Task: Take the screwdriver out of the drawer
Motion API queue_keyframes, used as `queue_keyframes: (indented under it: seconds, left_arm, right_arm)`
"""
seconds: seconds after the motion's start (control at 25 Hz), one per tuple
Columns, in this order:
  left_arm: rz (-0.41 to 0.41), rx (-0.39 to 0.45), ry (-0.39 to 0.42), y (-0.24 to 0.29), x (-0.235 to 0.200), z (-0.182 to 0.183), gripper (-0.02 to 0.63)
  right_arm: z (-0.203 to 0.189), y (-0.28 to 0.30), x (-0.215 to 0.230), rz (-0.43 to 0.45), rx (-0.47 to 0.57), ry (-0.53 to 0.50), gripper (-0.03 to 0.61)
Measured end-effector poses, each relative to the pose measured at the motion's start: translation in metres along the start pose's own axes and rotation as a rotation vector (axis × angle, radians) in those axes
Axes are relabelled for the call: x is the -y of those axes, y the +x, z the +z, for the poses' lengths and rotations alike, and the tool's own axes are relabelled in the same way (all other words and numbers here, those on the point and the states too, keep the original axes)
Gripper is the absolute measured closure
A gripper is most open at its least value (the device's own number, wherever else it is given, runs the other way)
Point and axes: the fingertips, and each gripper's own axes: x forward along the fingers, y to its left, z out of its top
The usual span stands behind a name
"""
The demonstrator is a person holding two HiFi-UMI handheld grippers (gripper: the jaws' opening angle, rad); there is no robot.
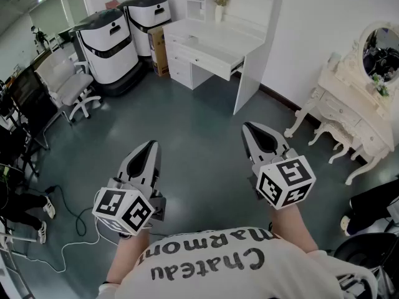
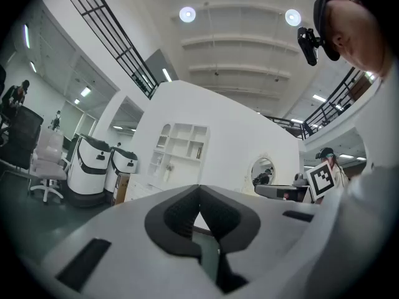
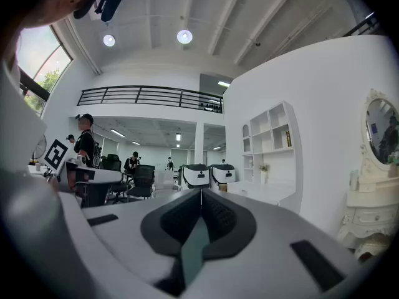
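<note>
Across the grey floor (image 1: 199, 129), well apart from both grippers, by the far wall: white desk (image 1: 248, 73) with one drawer (image 1: 215, 59) seemingly pulled partway out beneath the desktop, inside hidden from this angle. No screwdriver visible in any view; presumably lying in that drawer, though impossible to confirm from here. Closer in, left gripper (image 1: 149, 145) and right gripper (image 1: 248, 127) held level above bare floor, side by side, both aimed roughly toward the desk. Seen along the left one, dark ribbed pads (image 2: 177, 213) meeting at the tips with nothing pinched between; seen along the right one, likewise closed tight and empty. Task judged barely begun, with the whole reach to the drawer yet to come. On handling, by judgement only: probably light, stiff and hard throughout, hardly fragile. Slim metal shaft likely smooth, prone to slipping or rolling between flat pads; thicker handle likely plastic or rubbery, far kinder to a pinch. Best taken across the handle near its middle, pads on opposite sides, for balance and against any swing of the tip. Worth spreading the tongs wide before reaching in, then lifting straight up, clear of the drawer front.
</note>
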Motion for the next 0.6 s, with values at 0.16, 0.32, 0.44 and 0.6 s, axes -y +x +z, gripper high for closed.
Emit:
queue_keyframes:
  seconds: [0.16,0.32,0.44,0.6]
  left_arm:
    - [0.004,0.0,0.002,0.007,0.0,-0.002,0.591]
    - [0.01,0.0,0.003,0.014,-0.001,-0.001,0.591]
    - [0.018,-0.003,0.012,0.018,0.0,-0.003,0.591]
    - [0.031,-0.026,0.008,0.023,0.004,-0.018,0.591]
  right_arm:
    - [-0.001,0.003,0.009,-0.002,0.002,-0.002,0.551]
    - [-0.002,0.006,0.016,-0.001,0.001,-0.001,0.551]
    - [-0.004,0.007,0.02,0.003,-0.002,-0.003,0.551]
    - [-0.013,0.004,0.033,0.025,-0.01,0.026,0.551]
